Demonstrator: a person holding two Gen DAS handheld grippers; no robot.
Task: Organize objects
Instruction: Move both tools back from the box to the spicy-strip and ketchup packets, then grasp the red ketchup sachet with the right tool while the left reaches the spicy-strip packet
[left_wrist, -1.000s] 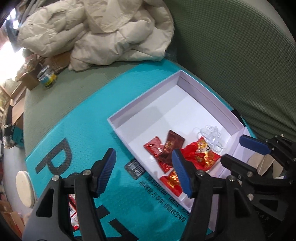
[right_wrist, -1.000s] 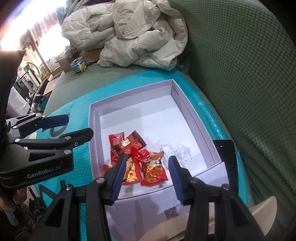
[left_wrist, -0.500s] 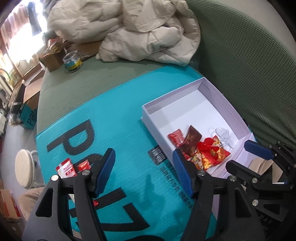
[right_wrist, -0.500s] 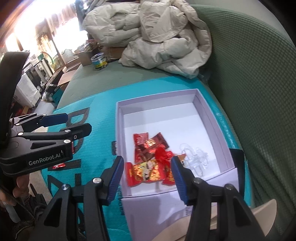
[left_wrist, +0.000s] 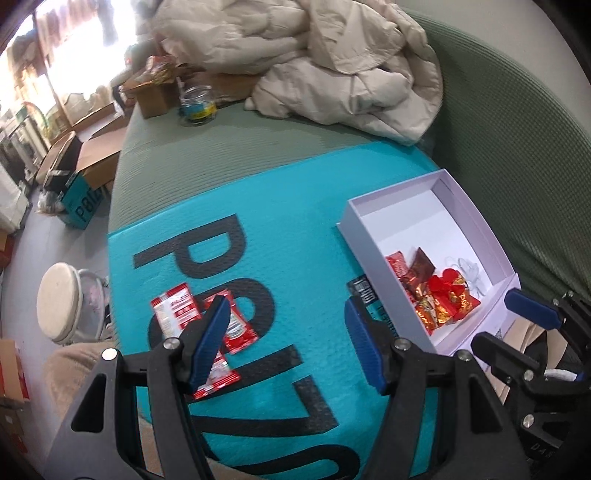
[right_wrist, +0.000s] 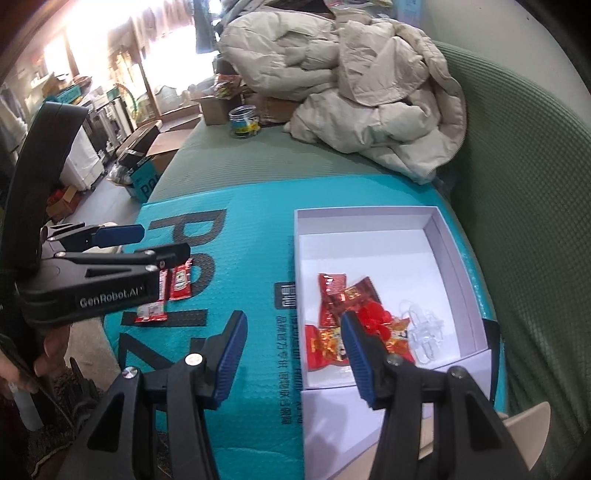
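The left gripper (left_wrist: 284, 339) is wide open and empty above the teal package (left_wrist: 288, 229), with the loose red sachets (left_wrist: 173, 314) lying flat directly beneath its left finger; the white box (right_wrist: 461, 258) that already contains red wrappers and a clear plastic item sits well apart, toward the sofa back. To pick a sachet cleanly, centre one packet between the pads, lower until both pads straddle one of its edges, and close only on that packet, since the sachets overlap and two may lift together. The right gripper (right_wrist: 291, 350) is partly open and empty, straddling the near left wall of the box, and is best kept clear of the delivery path.
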